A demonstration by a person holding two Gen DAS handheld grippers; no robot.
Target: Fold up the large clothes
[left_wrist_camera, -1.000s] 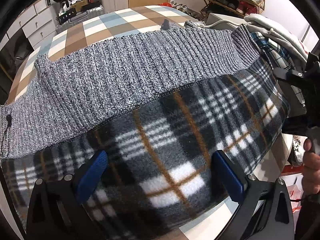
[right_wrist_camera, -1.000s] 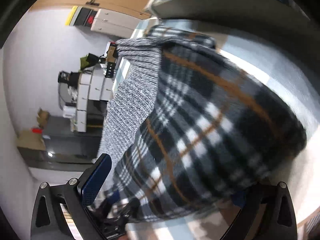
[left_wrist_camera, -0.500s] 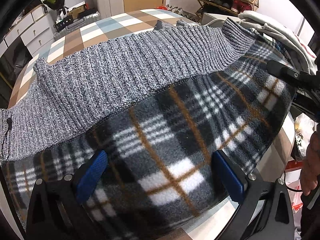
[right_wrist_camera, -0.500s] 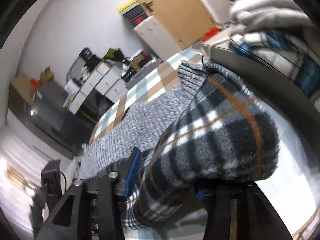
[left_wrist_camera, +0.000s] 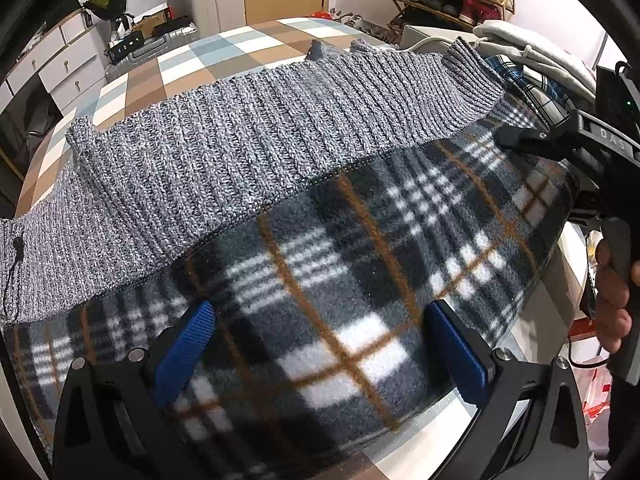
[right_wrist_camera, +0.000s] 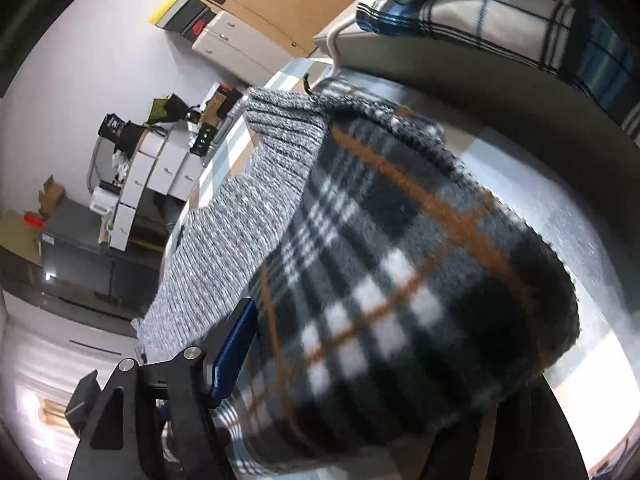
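Here a soft, thick, floppy plaid-lined grey jumper (left_wrist_camera: 280, 208) lies folded on the checked bed (left_wrist_camera: 180, 68), best gripped at its doubled edge; left gripper (left_wrist_camera: 320, 344) jaws gape over it, right gripper (right_wrist_camera: 360, 372) jaws have just been widening around its fold.

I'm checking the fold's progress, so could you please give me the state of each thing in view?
Garment: plaid fleece lining up, folded over the grey knit, lying on the checked bed.
Left tongs: open, astride the fleece.
Right tongs: at the garment's right end; grip unclear.
Clothes pile: stacked behind, untouched.
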